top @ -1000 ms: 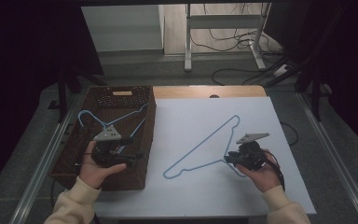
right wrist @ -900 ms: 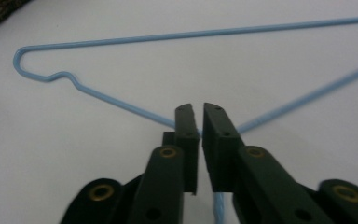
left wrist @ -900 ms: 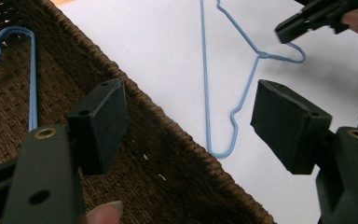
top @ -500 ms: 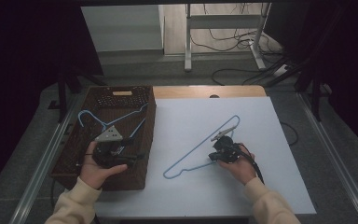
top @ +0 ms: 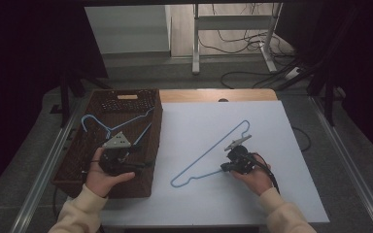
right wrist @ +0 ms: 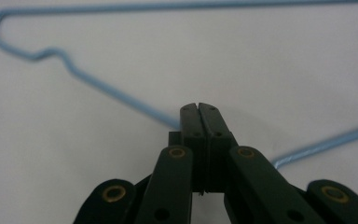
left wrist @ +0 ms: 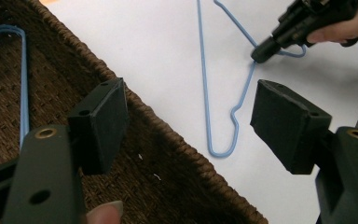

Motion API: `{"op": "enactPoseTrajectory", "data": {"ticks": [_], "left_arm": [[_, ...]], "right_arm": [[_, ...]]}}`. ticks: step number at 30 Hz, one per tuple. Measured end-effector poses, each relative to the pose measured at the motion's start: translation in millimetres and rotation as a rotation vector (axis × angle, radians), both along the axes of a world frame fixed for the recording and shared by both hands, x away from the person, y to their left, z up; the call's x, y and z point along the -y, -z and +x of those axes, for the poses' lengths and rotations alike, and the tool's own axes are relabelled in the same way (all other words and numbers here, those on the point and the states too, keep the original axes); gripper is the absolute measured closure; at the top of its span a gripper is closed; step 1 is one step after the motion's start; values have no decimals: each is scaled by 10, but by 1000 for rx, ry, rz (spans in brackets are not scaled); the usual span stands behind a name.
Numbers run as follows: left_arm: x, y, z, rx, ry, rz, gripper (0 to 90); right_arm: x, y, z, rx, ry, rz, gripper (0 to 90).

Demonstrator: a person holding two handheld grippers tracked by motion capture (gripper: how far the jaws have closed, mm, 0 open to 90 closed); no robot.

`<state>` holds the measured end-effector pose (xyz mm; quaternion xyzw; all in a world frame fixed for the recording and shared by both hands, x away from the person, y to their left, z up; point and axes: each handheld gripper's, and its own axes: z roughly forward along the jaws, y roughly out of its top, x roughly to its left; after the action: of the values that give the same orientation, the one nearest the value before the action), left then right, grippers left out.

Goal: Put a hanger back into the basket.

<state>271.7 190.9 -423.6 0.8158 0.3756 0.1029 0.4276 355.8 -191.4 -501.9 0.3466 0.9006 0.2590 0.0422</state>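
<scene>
A blue wire hanger (top: 209, 150) lies flat on the white sheet (top: 199, 121). My right gripper (top: 223, 168) is low on the sheet with its jaws shut on the hanger's long bottom wire (right wrist: 112, 93); in the right gripper view the wire runs in under the closed tips (right wrist: 199, 109). The left gripper view shows that gripper (left wrist: 261, 50) pinching the hanger (left wrist: 201, 70) from farther off. My left gripper (top: 143, 164) hovers over the brown wicker basket (top: 77, 160), jaws wide apart (left wrist: 189, 126) with nothing between them. A second blue hanger (top: 107, 127) lies inside the basket.
The basket's woven rim (left wrist: 168, 135) runs along the sheet's left edge. A strip of wooden tabletop (top: 213, 94) shows behind the sheet. Metal rails flank the table, and a stand with cables is on the floor beyond.
My right hand has moved left and down onto the hanger's bottom wire, and its jaws have closed on it. The left hand has stayed over the basket.
</scene>
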Motion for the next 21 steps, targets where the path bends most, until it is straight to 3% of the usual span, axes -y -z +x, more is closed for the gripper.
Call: {"op": "enactPoseTrajectory", "data": {"ticks": [6, 10, 21], "left_arm": [[38, 3, -2, 1, 12, 4, 270], [50, 1, -11, 1, 14, 5, 270], [79, -5, -16, 4, 26, 8, 270]], "right_arm": [[-107, 52, 96, -3, 8, -13, 899], [-73, 39, 53, -39, 6, -16, 900], [87, 28, -138, -82, -27, -10, 900]]}}
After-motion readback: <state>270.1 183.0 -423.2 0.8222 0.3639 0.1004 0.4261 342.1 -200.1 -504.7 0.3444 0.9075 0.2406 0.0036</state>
